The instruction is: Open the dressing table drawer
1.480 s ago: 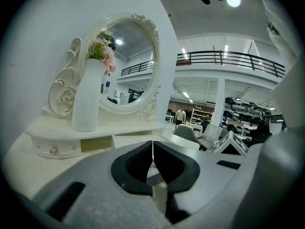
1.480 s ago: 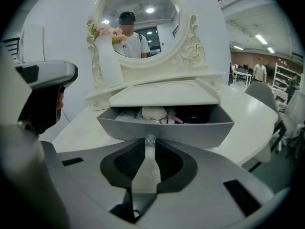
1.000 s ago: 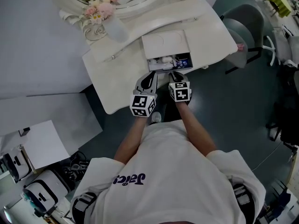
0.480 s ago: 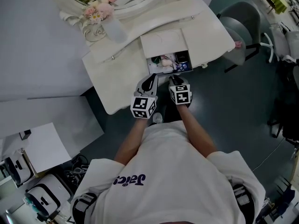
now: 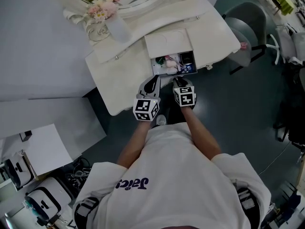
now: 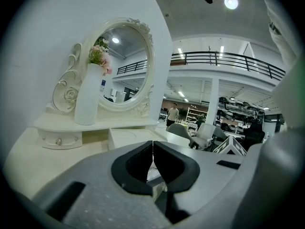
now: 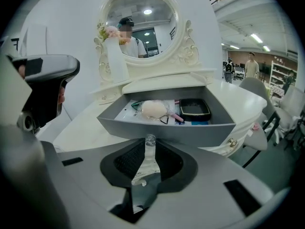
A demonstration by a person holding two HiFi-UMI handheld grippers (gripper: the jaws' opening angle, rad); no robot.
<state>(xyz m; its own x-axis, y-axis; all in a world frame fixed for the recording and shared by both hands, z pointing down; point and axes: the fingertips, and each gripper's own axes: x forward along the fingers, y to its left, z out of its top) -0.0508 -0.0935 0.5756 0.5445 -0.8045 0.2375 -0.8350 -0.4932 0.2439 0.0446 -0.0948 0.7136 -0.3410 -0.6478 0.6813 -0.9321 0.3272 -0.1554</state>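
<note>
The white dressing table point(image 5: 125, 76) has its middle drawer point(image 5: 173, 73) pulled out, showing a pale puff point(image 7: 153, 109), a black compact point(image 7: 194, 109) and small items inside. My right gripper point(image 5: 177, 80) is at the drawer's front, shut on the clear drawer knob point(image 7: 150, 139); the knob sits at the tips of its jaws. My left gripper point(image 5: 151, 80) hovers beside it over the table's front edge, jaws closed together with nothing between them point(image 6: 152, 150). The drawer front point(image 7: 190, 132) is grey in the right gripper view.
An oval mirror point(image 7: 139, 20) and a white vase of pink flowers point(image 5: 114, 25) stand at the table's back. A grey chair point(image 5: 250, 27) is to the right. White panels point(image 5: 43, 123) and gear lie on the floor at the left.
The drawer shows slightly more of its inside than a second ago. Both grippers have hardly moved, and the right one still holds the knob.
</note>
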